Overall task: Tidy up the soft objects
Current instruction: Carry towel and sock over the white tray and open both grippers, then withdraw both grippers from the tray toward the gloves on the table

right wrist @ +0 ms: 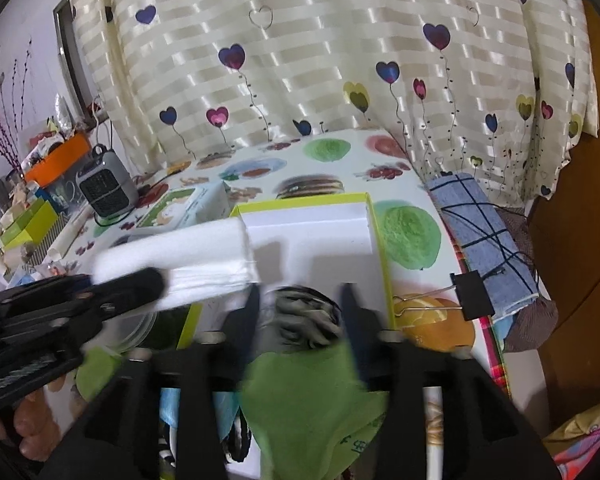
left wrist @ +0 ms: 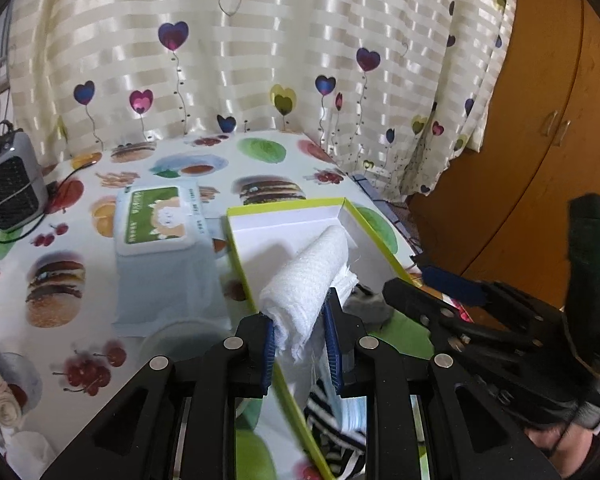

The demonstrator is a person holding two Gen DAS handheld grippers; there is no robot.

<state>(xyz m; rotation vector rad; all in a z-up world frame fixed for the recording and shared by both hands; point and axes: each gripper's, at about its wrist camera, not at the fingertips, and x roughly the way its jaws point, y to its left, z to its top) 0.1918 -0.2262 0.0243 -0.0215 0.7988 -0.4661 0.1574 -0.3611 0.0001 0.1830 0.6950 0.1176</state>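
Note:
My left gripper (left wrist: 300, 344) is shut on a rolled white towel (left wrist: 308, 284) and holds it over the near left part of a shallow white box with a green rim (left wrist: 288, 206). The towel also shows in the right wrist view (right wrist: 176, 256), with the left gripper around it. My right gripper (right wrist: 300, 300) is open, its fingers either side of a grey rolled cloth (right wrist: 304, 316) inside the box (right wrist: 300, 200). A green cloth (right wrist: 312, 396) lies under it. A striped black-and-white cloth (left wrist: 336, 436) lies in the box near me.
A wet-wipes pack (left wrist: 156, 216) lies left of the box. A small grey heater (left wrist: 12, 184) stands at the far left. A rolled beige towel (left wrist: 0, 396) lies at the near left. A blue checked cloth (right wrist: 484, 236) and a binder clip (right wrist: 472, 296) are at the table's right edge.

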